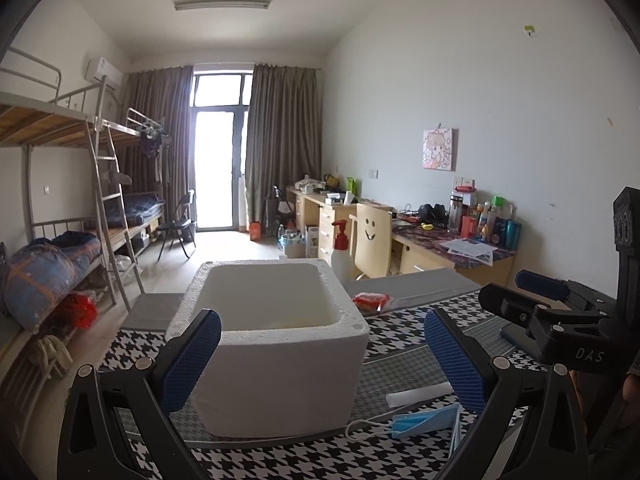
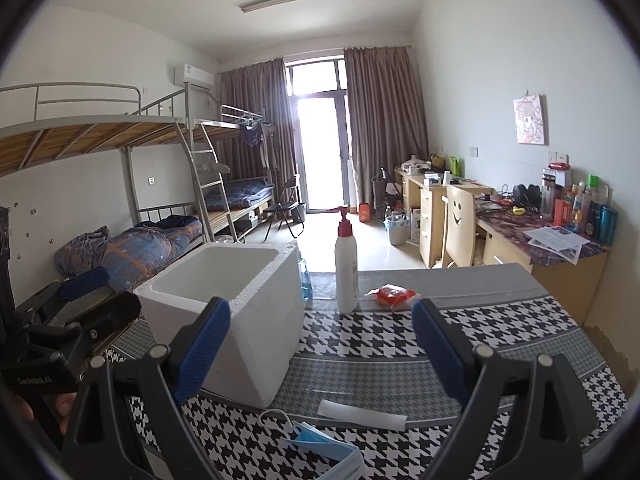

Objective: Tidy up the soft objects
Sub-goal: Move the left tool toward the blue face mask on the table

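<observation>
I am holding my left gripper (image 1: 320, 364) wide open with nothing in it, just in front of the big white foam box (image 1: 276, 344). The box is sitting open and looking empty on the black-and-white checked table cloth (image 2: 500, 328). My right gripper (image 2: 320, 356) is also gaping wide and gripping nothing. A blue paper face mask (image 2: 324, 446) is lying on the near part of the cloth, just below my right gripper. A flat white foam strip (image 2: 362, 412) is resting beside it, a little farther away. A small red packet (image 2: 394, 295) is lying at the far side, near a tall white pump bottle with a red top (image 2: 346, 264).
</observation>
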Demonstrator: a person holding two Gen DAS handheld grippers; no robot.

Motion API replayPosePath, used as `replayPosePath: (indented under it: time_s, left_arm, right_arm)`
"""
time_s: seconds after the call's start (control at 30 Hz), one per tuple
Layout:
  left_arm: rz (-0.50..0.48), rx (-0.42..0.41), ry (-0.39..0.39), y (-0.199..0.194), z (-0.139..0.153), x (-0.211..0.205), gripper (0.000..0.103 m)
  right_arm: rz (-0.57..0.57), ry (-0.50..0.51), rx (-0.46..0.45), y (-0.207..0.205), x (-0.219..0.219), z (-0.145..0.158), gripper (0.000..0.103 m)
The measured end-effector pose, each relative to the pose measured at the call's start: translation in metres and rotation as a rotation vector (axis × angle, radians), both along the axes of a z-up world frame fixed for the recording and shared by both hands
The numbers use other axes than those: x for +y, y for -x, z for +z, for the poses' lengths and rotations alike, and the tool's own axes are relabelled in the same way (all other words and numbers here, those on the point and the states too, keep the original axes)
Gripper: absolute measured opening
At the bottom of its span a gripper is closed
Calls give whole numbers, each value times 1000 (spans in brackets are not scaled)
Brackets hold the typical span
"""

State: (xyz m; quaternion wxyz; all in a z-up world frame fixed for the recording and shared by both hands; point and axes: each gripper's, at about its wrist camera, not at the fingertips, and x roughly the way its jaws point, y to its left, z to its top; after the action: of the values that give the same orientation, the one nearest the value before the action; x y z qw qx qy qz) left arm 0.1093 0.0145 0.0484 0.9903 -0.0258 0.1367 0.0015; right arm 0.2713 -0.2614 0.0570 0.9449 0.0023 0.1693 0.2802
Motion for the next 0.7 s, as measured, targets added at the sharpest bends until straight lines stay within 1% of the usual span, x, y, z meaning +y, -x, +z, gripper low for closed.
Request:
replayPosePath:
  time_s: [0.1, 0.23, 0.37, 0.57, 0.7]
  left_arm:
    - [-3, 3, 7, 0, -2, -2, 102]
    - [6, -6, -6, 0, -5, -5, 102]
    - [-5, 10, 10, -4, -9, -6, 102]
    - [-37, 44, 38, -6, -16, -9, 102]
    - [-39, 53, 33, -7, -20, -13, 102]
  right_arm:
    - [-7, -10, 7, 0, -4, -3, 94]
    - [-4, -14, -2, 2, -9, -6, 94]
    - [-13, 0, -6, 6, -12, -10, 94]
    - [-29, -14, 29, 4, -21, -17, 94]
    - [-34, -14, 41, 4, -25, -22, 94]
